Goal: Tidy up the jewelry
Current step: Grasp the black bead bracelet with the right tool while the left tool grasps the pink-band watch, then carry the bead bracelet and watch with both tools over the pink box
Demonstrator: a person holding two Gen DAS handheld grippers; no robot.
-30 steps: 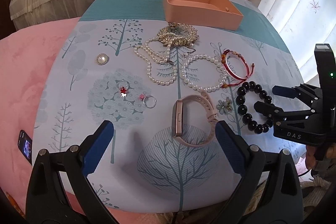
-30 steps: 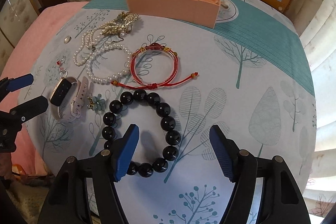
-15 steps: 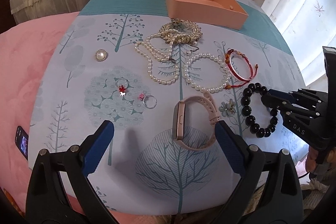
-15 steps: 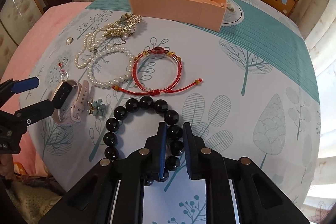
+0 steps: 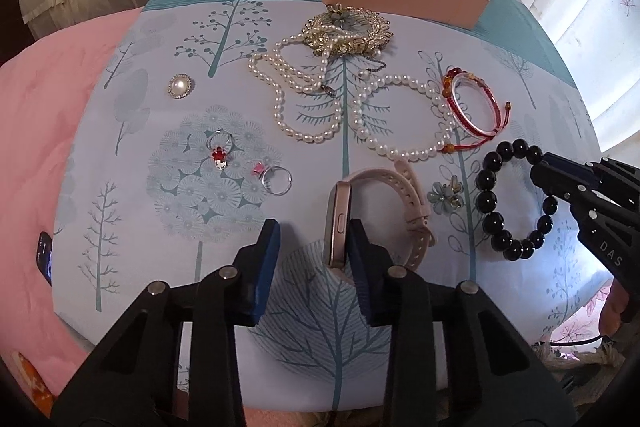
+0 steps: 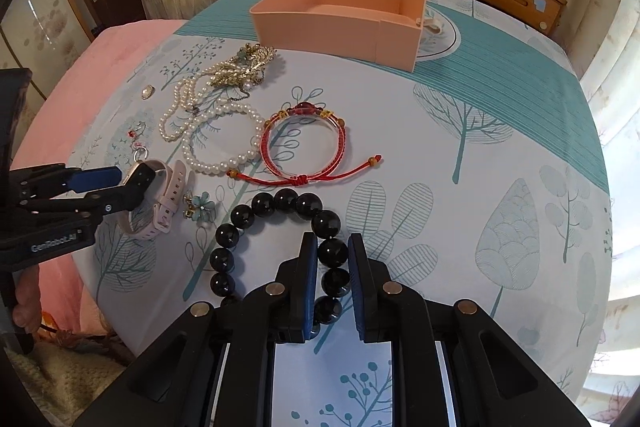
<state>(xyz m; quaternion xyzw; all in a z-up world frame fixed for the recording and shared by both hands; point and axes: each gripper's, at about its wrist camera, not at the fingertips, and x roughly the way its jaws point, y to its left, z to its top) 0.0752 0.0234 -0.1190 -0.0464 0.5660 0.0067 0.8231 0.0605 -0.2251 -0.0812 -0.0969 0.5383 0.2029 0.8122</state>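
My right gripper [image 6: 333, 251] is shut on the black bead bracelet [image 6: 256, 217], which rests on the tablecloth; it also shows in the left wrist view [image 5: 490, 183]. My left gripper [image 5: 314, 241] is half closed around the case of the pink smartwatch [image 5: 340, 219], its right pad against the case, its left pad apart. The watch also shows in the right wrist view [image 6: 160, 203]. A peach box [image 6: 332, 23] stands open at the far side.
On the tree-print cloth lie a red cord bracelet [image 6: 304, 143], a pearl bracelet [image 5: 400, 119], a pearl necklace [image 5: 288, 87] with a gold brooch [image 5: 348, 33], a flower clip [image 5: 444, 195], two rings [image 5: 276, 179], a pearl button [image 5: 180, 87]. A phone [image 5: 45, 257] lies on pink bedding.
My right gripper closed on the black bracelet. My left gripper narrowed from wide open and moved forward around the watch case.
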